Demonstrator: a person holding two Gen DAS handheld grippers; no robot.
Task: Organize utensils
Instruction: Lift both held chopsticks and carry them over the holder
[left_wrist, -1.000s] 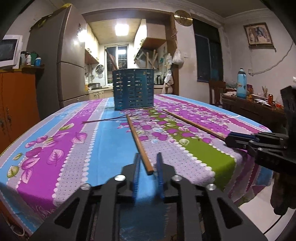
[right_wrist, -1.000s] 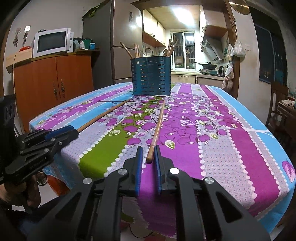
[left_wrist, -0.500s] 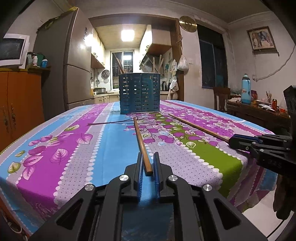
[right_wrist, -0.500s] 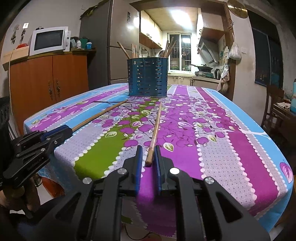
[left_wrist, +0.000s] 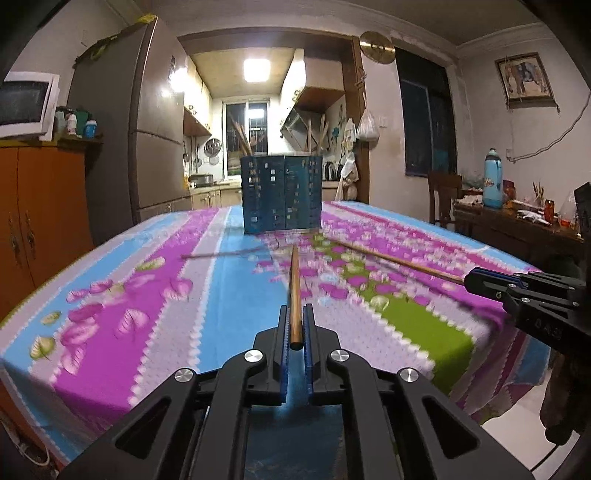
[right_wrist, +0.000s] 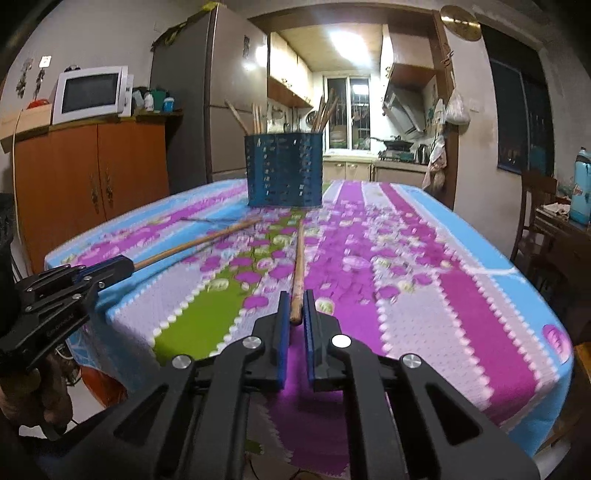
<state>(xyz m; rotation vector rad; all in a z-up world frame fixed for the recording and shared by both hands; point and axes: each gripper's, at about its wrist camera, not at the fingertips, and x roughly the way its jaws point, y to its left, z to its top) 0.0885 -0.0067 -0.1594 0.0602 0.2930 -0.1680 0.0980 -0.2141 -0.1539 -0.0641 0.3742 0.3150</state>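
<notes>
round wooden chopsticks (left_wrist: 294, 291) (right_wrist: 298, 273), each pinched by a blue-padded gripper (left_wrist: 295, 325) (right_wrist: 296, 310).

- Left wrist camera is looking low along its fingers across the table (left_wrist: 110, 332) toward the blue holder (left_wrist: 281, 194).
- Right wrist camera is facing likewise, sharing the holder (right_wrist: 284, 170) and table (right_wrist: 480, 295).

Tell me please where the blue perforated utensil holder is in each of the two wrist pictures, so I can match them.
Left wrist view: the blue utensil holder stands at the centre, on the far part of the table, straight past the claw.
Right wrist view: the holder stands just left of centre, also far down the table.
Shared landmark: the grey refrigerator stands behind and left of the holder in both.
</notes>
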